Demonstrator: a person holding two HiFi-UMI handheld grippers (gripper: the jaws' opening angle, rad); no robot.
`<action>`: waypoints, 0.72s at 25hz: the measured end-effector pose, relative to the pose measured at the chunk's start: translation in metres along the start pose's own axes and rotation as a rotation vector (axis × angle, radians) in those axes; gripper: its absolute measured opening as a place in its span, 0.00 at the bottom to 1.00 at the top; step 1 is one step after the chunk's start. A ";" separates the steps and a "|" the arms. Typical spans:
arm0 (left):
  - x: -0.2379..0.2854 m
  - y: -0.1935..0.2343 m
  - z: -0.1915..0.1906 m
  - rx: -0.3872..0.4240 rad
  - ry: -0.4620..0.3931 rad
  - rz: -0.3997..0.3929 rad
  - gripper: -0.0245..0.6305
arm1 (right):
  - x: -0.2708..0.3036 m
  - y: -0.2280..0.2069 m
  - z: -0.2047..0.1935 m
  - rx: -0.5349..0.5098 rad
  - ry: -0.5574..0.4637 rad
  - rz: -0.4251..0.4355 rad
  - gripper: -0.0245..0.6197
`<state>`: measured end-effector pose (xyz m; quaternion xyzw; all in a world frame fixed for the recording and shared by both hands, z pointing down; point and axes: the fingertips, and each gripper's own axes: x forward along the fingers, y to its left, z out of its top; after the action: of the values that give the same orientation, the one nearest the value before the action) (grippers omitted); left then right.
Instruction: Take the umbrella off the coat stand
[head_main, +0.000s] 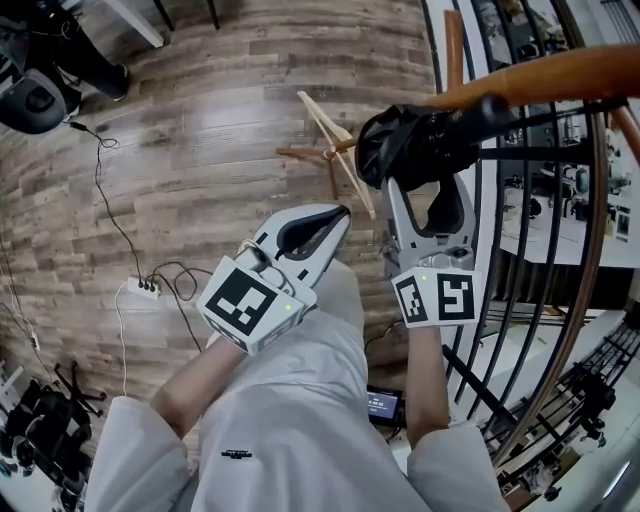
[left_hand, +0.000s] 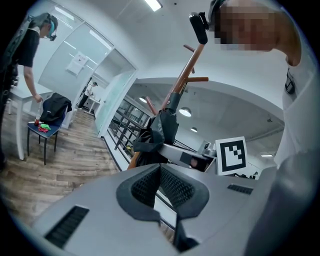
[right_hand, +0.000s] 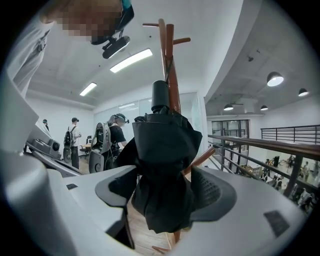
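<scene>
Judging the task as barely under way: finding the umbrella (right_hand: 165, 160) not yet off the coat stand (head_main: 560, 75), hanging close against the wooden pole (right_hand: 172, 75) in the middle of the right gripper view and just right of centre, near the top, in the head view. Bracketing the folded black canopy with the right gripper (head_main: 428, 195), with jaws spread wide on either side of the cloth. Showing bare ribbed pad on the right-hand side of that view, so not clamping there, and only brushing or nearly brushing loose fabric on the left-hand side. Reading that as released around the umbrella rather than gripping it. Holding the left gripper (head_main: 335, 215) clenched on nothing, with pads pressed together at the tips. Hovering with it left of centre in the head view above the wooden floor (head_main: 200, 150), apart from the umbrella. Leaving, by this reckoning, all the real work: closing on the bundle, raising it clear of the stand and carrying it away. Not showing the hook or strap plainly in any view. Running the umbrella's long axis along the pole, upright in the right gripper view. Pointing the stubby cylindrical end up toward the pegs (right_hand: 181, 40) at the top of the frame, and the loose, tapering cloth end down toward the floor. Appearing foreshortened in the head view, slanting from centre toward the upper right.
</scene>
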<state>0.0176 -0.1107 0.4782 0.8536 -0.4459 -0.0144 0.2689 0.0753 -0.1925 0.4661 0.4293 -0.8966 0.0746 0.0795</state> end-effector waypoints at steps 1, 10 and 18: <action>0.003 0.004 0.000 -0.002 -0.009 0.002 0.07 | 0.004 -0.002 -0.002 0.000 -0.001 -0.002 0.53; 0.004 0.005 -0.002 -0.003 -0.010 0.004 0.07 | 0.017 -0.008 0.000 -0.018 -0.015 -0.020 0.54; 0.000 0.012 -0.005 -0.020 0.008 0.019 0.07 | 0.029 0.000 0.001 0.013 -0.011 -0.038 0.54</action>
<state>0.0096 -0.1141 0.4885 0.8467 -0.4527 -0.0131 0.2793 0.0572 -0.2144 0.4714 0.4472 -0.8881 0.0766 0.0733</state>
